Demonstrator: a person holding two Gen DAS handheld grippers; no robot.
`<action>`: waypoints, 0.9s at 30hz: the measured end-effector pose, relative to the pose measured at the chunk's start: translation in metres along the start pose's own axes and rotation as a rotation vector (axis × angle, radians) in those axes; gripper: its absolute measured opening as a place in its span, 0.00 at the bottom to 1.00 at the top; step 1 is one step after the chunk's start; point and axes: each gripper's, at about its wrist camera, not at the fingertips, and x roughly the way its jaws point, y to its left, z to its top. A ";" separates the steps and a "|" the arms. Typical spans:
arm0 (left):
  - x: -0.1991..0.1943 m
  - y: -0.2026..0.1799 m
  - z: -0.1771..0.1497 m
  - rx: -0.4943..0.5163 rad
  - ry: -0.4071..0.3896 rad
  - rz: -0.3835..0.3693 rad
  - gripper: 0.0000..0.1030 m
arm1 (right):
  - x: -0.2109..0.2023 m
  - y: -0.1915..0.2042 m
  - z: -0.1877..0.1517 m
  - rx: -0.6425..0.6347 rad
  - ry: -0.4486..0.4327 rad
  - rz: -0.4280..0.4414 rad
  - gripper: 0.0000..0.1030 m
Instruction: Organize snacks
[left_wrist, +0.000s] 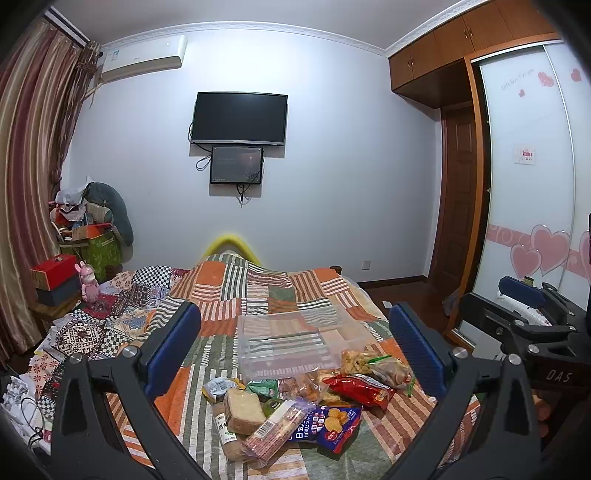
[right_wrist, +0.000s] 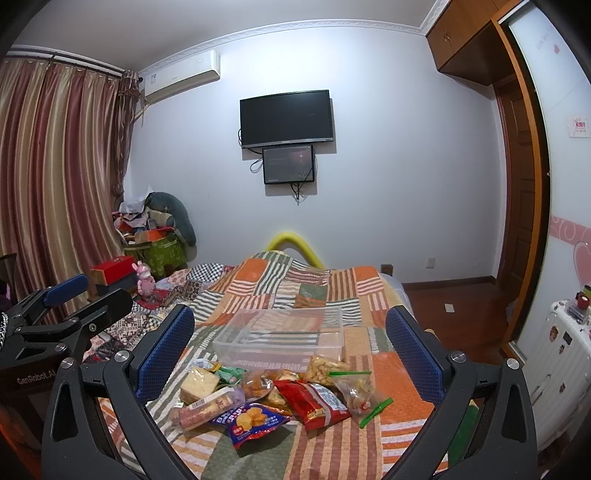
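Both the left gripper (left_wrist: 295, 350) and the right gripper (right_wrist: 290, 347) hung wide open and empty above the patchwork bed (left_wrist: 258, 291). The snack packets (right_wrist: 266, 398) lay heaped at lower centre of each frame, just below the clear plastic bin (right_wrist: 280, 336), which held nothing.

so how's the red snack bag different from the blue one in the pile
The red snack bag lies nearer the right edge of the pile, partly under a clear zip bag; the blue snack bag sits at the pile's front, nearest the cameras, with nothing on top. The blue one shows round golden biscuits on its face; the red one shows a white label panel. Both are crinkly sealed packets lying flat on the patchwork bedspread, outside the clear bin.
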 end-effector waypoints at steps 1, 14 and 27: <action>0.000 0.000 0.000 0.000 0.000 0.000 1.00 | 0.000 0.000 0.000 0.001 0.000 0.000 1.00; 0.001 0.000 0.000 -0.006 0.002 -0.013 1.00 | 0.000 0.000 0.000 0.006 -0.003 -0.001 1.00; 0.003 0.000 -0.002 -0.015 0.009 -0.013 1.00 | 0.001 -0.004 -0.001 0.012 0.000 0.002 1.00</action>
